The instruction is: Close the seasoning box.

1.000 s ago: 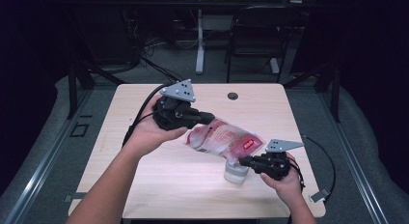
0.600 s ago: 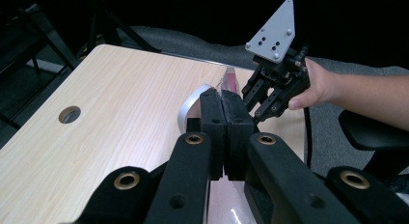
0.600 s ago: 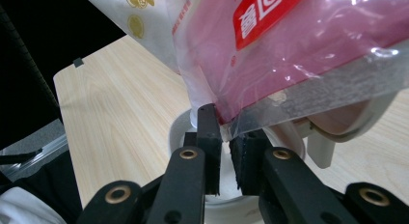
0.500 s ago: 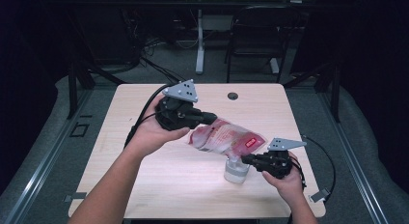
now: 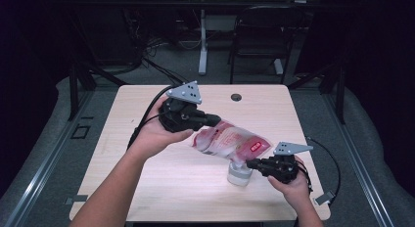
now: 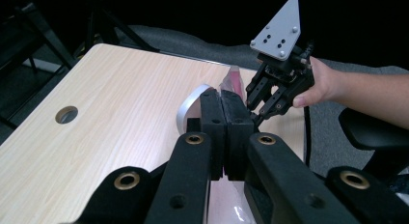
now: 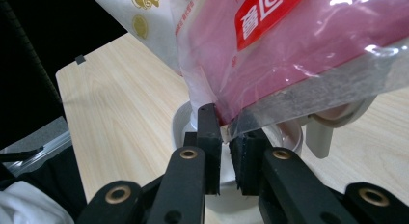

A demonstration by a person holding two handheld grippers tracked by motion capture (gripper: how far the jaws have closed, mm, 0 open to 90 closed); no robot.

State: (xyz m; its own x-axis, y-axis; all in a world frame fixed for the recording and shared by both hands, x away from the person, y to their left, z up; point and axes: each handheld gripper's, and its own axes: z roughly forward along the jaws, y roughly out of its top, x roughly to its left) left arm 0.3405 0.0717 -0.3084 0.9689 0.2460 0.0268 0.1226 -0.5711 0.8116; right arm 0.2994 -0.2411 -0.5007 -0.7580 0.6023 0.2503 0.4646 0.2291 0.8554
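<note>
Both grippers clamp pink bag (image 5: 230, 143) | left gripper (image 5: 211, 121) upper end | right gripper (image 5: 251, 164) lower corner, over cup (image 5: 240, 174)

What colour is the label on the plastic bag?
Red with white characters on the label, clearest in the right gripper view.

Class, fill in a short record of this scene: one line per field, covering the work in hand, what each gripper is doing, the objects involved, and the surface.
Work in hand: a red plastic pouch held tilted above a white cup
Left gripper: shut on the pouch's upper end
Right gripper: shut on the pouch's clear lower edge, just over the cup
Pouch label: white characters on a red patch
Cup: standing on the table, has a handle
Surface: light wooden table with a round cable hole
</note>
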